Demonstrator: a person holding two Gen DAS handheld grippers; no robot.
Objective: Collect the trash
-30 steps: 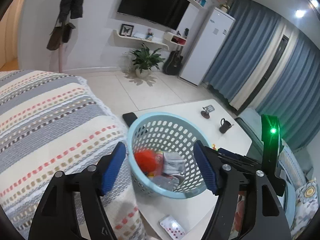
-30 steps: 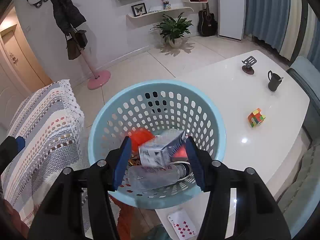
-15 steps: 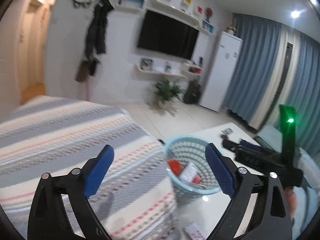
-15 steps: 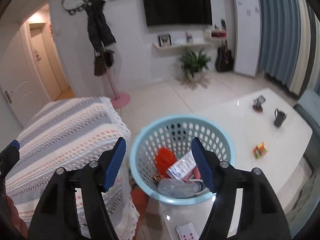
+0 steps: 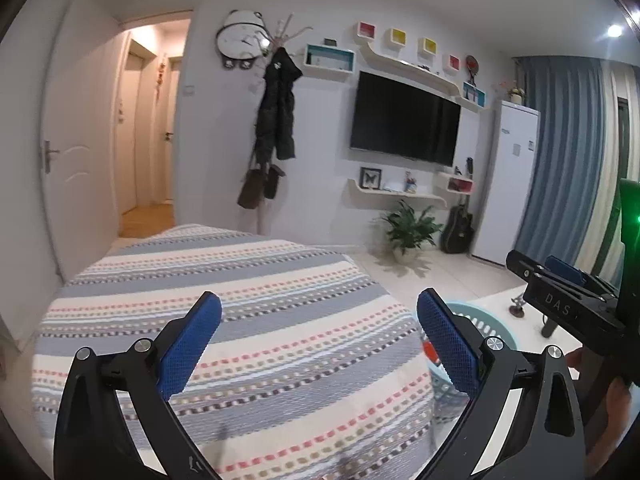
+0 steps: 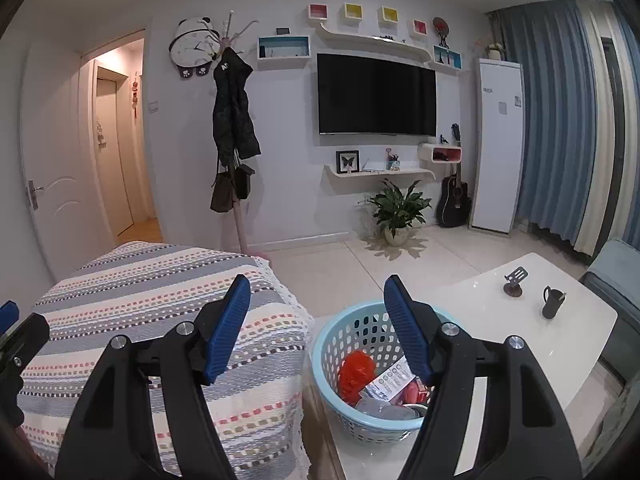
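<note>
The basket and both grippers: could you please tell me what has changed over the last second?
Both grippers, right gripper and left gripper, pulled up and back from the basket, their jaws just opening, nothing between them; the box dropped in. The basket stayed on the table.

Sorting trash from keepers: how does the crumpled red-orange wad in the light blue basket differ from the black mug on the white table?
The crumpled red-orange wad lies inside the light blue perforated basket among wrappers; the black mug stands upright on the white table. The wad is bright and shapeless; the mug is dark, rigid, with a handle. Neither is held by a gripper.
</note>
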